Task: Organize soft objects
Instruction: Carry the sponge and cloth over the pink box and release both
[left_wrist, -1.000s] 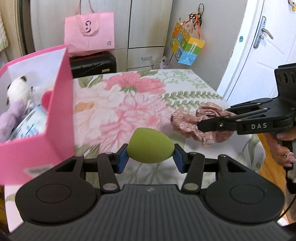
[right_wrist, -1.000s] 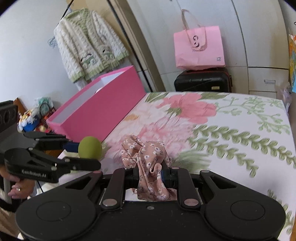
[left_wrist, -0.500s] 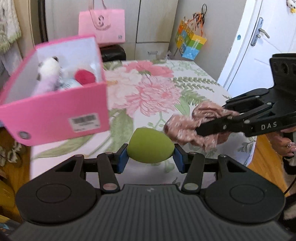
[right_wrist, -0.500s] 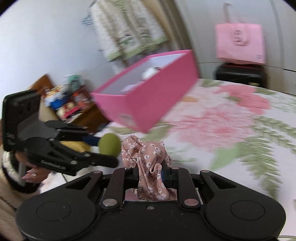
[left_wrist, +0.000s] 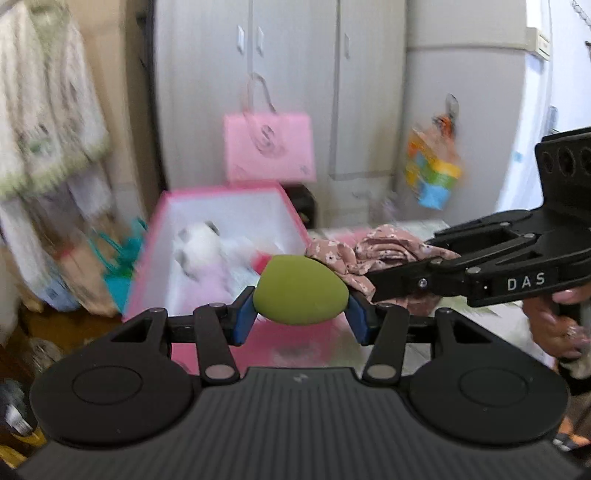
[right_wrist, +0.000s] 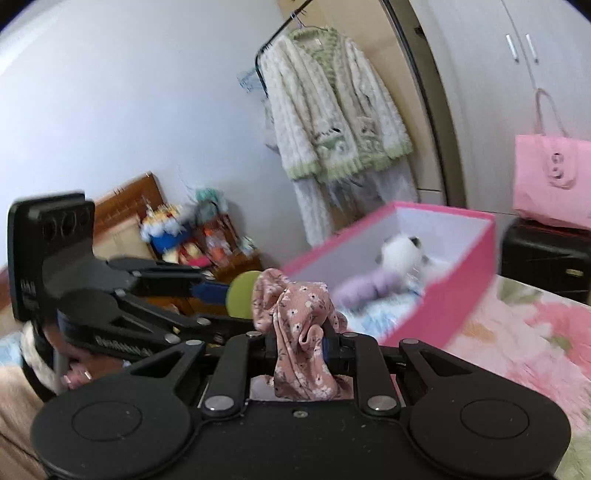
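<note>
Floral tabletop (right_wrist: 524, 332) carries an open pink box (right_wrist: 458, 295) with a plush toy (right_wrist: 399, 254) already inside; everything here is placed against that box. Left tongs (left_wrist: 301, 308) are clamped on a green sponge (left_wrist: 301, 291), pads pressing its two ends, held in the air just short of the box's near wall. Right tongs (right_wrist: 301, 345) are pinched tight on a floral scrunchie (right_wrist: 295, 321), which bunches above the pads and droops below them, also short of the box.

Risks, as I judge them: both tongs sit close together, the scrunchie nearly touching the sponge, so heading for the box at once could make them collide. Released too early, the sponge would likely land outside the near wall and roll. The drooping cloth could snag the rim or cling to a pad on release.
</note>
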